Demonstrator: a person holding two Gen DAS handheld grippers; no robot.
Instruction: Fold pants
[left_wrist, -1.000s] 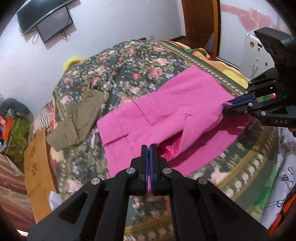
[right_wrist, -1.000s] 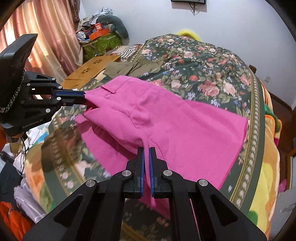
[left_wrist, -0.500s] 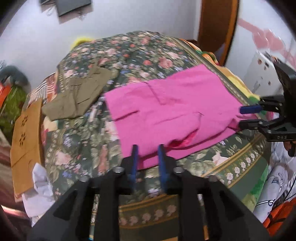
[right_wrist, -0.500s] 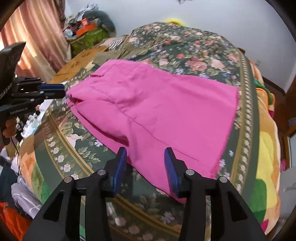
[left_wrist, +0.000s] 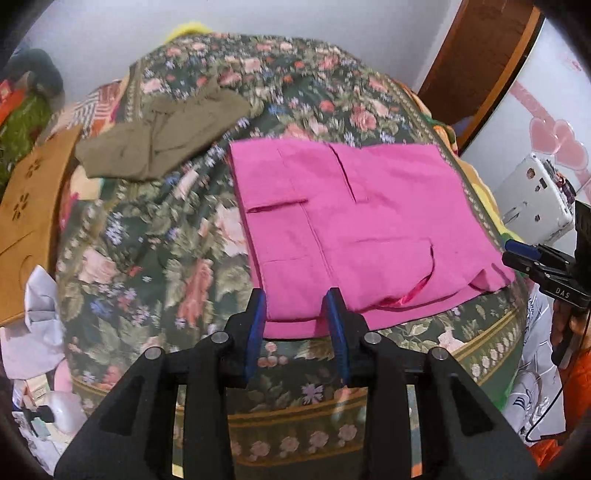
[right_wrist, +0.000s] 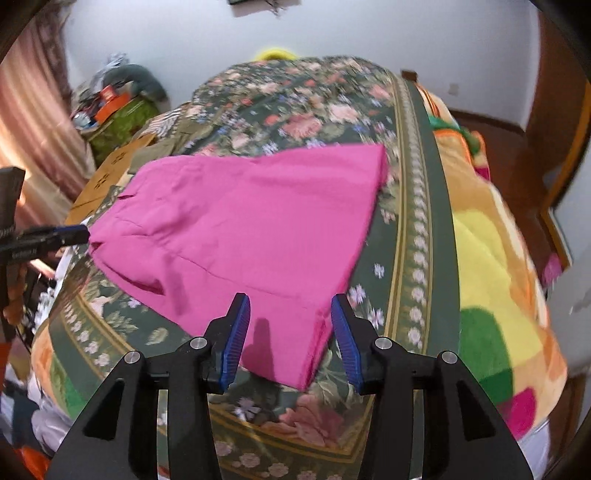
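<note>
**Both jaws spread, pants flat on bed – pick hold points for the next fold**

Left hand-held gripper (left_wrist: 297, 308): jaws spread, nothing between them, poised over the near edge of the pink pants (left_wrist: 354, 221). Right hand-held gripper (right_wrist: 290, 321): also spread and empty, over the near corner of the same cloth at the hem end.

Pants lie on the floral bedspread (left_wrist: 155, 258), folded leg over leg by the look of it, waistband and pockets toward the left side, hems toward the right. Small pucker and a bit of shiny lining showing at the near edge.

Handling, my read: light woven fabric, fully limp, no stiffness to push against; layers may slide apart if only the top one is caught. Pinch through all layers at the edge: left at the waistband corner, right at the hem corner. Lift both evenly, keep the cloth taut so it doesn't sag mid-span.

Olive garment (left_wrist: 166, 136) lies well apart, further up the bed.
</note>
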